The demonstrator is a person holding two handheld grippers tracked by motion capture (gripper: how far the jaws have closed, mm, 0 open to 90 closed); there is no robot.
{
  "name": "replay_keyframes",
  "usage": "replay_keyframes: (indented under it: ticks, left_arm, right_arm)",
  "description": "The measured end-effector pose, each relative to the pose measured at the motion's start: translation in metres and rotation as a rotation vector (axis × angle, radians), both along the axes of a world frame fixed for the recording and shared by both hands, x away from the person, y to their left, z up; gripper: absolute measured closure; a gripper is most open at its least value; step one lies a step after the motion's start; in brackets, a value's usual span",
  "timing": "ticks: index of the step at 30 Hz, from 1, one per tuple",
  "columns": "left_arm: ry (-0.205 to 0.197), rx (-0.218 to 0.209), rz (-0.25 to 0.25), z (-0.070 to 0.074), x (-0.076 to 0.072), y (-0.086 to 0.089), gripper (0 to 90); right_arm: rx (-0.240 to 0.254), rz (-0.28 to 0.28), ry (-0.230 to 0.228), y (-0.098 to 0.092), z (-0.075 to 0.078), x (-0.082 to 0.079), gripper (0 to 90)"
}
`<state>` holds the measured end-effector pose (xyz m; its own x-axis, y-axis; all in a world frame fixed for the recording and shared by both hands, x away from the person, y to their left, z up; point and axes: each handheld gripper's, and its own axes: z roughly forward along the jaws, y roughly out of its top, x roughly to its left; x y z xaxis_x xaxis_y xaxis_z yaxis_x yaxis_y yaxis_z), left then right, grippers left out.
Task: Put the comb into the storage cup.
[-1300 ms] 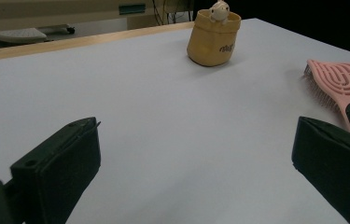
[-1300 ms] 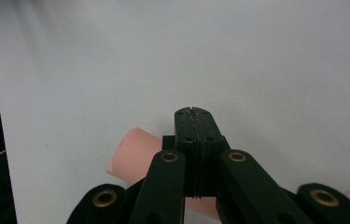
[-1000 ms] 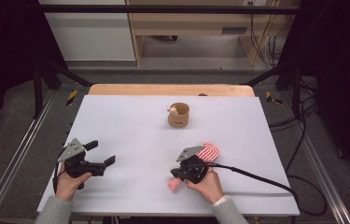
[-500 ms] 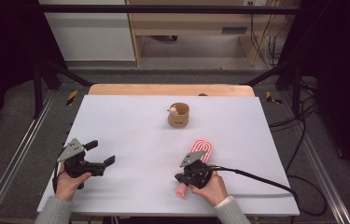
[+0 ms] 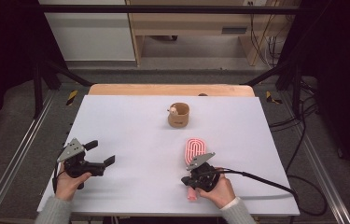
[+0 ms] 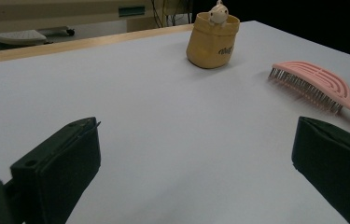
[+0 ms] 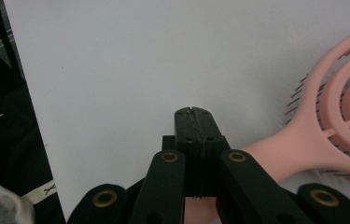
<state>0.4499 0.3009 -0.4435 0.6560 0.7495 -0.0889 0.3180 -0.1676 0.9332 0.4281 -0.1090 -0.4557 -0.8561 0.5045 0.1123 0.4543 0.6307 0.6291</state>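
Table (image 5: 130, 126) white, wood far edge (floor cables (image 5: 303, 121), probably).

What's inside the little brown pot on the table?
A small pale toy figure peeks over the rim of the brown pot. Only its head shows; the pot's wall hides the rest of it and whatever else is inside.

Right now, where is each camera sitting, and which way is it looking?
High view: above the person's side, looking forward and down on the table; both hands, left gripper and right gripper show.
Left gripper view: low between its open jaws, facing the yellow pouch and pink hairbrush.
Right gripper view: looking down its closed jaws at the tabletop; the brush handle passes beneath them.
Shared: the hairbrush appears in all three.
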Motion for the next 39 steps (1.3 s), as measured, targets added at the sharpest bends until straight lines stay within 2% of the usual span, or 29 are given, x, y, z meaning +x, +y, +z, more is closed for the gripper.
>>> replay_keyframes:
  ticks: [6, 19, 30, 33, 39]
  left_arm:
    - [-0.001, -0.002, 0.002, 0.000, 0.000, 0.000, 1.1]
    - [-0.001, -0.004, 0.001, 0.000, 0.000, 0.000, 1.1]
    - [-0.002, -0.005, 0.000, 0.001, 0.000, 0.000, 1.1]
    - [-0.002, -0.005, 0.001, 0.001, 0.000, 0.000, 1.1]
    - [-0.003, -0.004, 0.003, 0.001, 0.000, 0.000, 1.1]
  right_arm:
    - [-0.001, 0.002, 0.008, -0.008, 0.000, -0.001, 90.0]
    - [0.009, -0.069, 0.014, -0.040, 0.001, -0.004, 90.0]
    - [0.022, -0.090, 0.011, -0.046, 0.002, -0.004, 88.8]
    - [0.057, -0.086, 0.011, -0.047, 0.005, -0.004, 82.8]
    - [0.114, -0.136, -0.060, -0.051, 0.014, -0.002, 62.6]
